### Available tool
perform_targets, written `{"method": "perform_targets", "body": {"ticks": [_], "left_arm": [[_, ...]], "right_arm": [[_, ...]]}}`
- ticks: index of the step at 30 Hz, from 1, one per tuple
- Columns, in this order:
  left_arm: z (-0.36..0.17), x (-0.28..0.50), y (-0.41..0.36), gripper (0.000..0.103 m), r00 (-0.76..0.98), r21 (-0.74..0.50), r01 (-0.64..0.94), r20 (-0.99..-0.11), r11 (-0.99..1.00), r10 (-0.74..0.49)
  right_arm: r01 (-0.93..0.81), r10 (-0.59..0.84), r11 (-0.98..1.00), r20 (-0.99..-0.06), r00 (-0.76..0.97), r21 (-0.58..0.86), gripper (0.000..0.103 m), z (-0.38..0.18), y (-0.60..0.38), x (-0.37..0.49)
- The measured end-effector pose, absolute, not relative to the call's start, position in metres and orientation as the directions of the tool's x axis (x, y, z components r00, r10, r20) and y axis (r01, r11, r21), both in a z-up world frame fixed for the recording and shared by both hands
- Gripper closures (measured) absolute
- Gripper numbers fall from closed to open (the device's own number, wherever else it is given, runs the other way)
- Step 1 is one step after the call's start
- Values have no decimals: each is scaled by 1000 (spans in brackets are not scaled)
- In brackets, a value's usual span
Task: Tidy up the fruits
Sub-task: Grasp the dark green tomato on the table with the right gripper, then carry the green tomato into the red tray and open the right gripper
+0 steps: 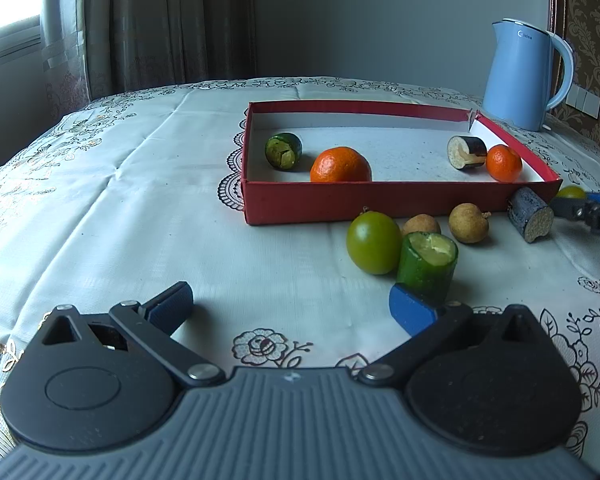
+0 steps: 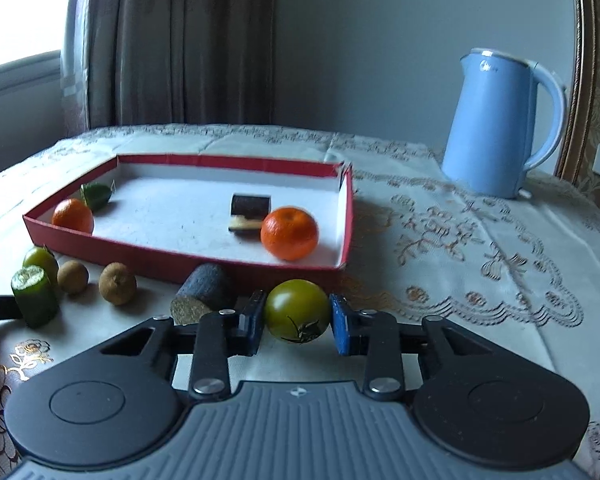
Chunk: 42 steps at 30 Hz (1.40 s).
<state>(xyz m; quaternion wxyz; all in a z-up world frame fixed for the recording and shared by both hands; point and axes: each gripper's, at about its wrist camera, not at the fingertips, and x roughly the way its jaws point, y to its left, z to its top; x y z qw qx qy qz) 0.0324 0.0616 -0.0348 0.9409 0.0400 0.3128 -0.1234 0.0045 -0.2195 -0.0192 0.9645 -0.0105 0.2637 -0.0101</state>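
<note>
Right fingers around a green tomato, left fingers spread wide

My right gripper (image 2: 298, 322) brackets the green tomato (image 2: 297, 310) on the tabletop (image 2: 440, 280), pads beside it, contact unclear. My left gripper (image 1: 292, 304) gapes empty by the cucumber chunk (image 1: 427, 265). Beyond, the red tray (image 2: 188, 258) holds two oranges.

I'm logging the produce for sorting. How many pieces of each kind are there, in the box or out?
Oranges: 2
Green tomatoes: 2
Longans: 2
Cucumber pieces: 2
Eggplant pieces: 2
Total: 10
</note>
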Motion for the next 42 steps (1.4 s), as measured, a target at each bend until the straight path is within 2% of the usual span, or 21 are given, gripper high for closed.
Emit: {"method": "perform_targets", "body": {"ticks": [7, 21, 37, 42], "left_arm": [[-35, 32, 62, 0, 774, -2, 257, -598, 966, -207], [-34, 32, 62, 0, 774, -2, 258, -598, 966, -207], [-34, 32, 62, 0, 774, -2, 258, -598, 966, -207], [-34, 32, 62, 0, 774, -2, 258, -598, 966, -207]], "right_arm": [[14, -24, 1000, -460, 887, -25, 70, -2, -220, 5], [-44, 19, 998, -458, 889, -44, 70, 4, -199, 42], [-124, 60, 989, -550, 833, -79, 70, -15, -168, 83], [-129, 58, 987, -553, 831, -91, 70, -15, -164, 88]]}}
